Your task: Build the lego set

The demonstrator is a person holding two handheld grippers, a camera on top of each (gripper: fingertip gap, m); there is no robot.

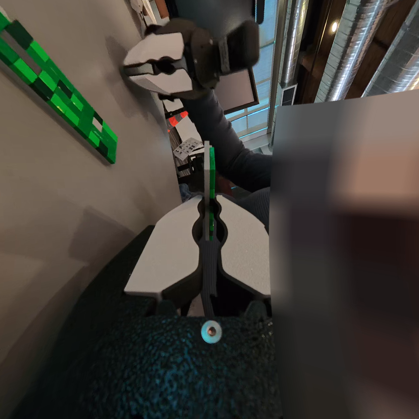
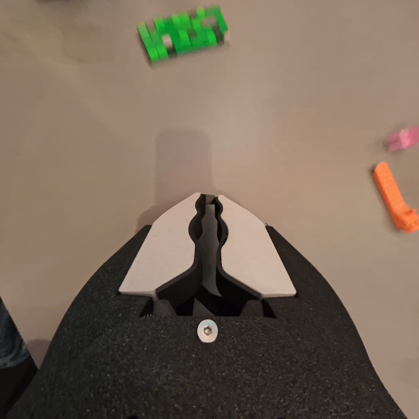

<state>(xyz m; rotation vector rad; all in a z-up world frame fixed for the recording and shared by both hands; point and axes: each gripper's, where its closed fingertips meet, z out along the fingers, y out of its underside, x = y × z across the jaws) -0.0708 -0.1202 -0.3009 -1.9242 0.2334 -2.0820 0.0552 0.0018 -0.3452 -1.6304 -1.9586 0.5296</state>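
My left gripper (image 1: 209, 198) is shut on a thin flat piece (image 1: 209, 167), grey on one face and green on the other. I see the piece edge-on, and it sticks out past the fingertips. My right gripper (image 2: 209, 196) is shut on a small grey piece (image 2: 209, 199) pinched at its very tips, above the beige table (image 2: 90, 136). In the left wrist view the right gripper (image 1: 128, 68) hangs blurred ahead and above, with a grey sliver between its fingers. A flat panel of green blocks (image 1: 56, 90) lies on the table to the left. It also shows far ahead in the right wrist view (image 2: 183, 34).
An orange piece (image 2: 390, 199) and a pink piece (image 2: 403, 141) lie on the table at the right. A person's dark sleeve (image 1: 217, 140) reaches to the right gripper. Windows and metal ducts (image 1: 353, 56) stand in the background. A paper sheet (image 1: 187, 148) lies farther back.
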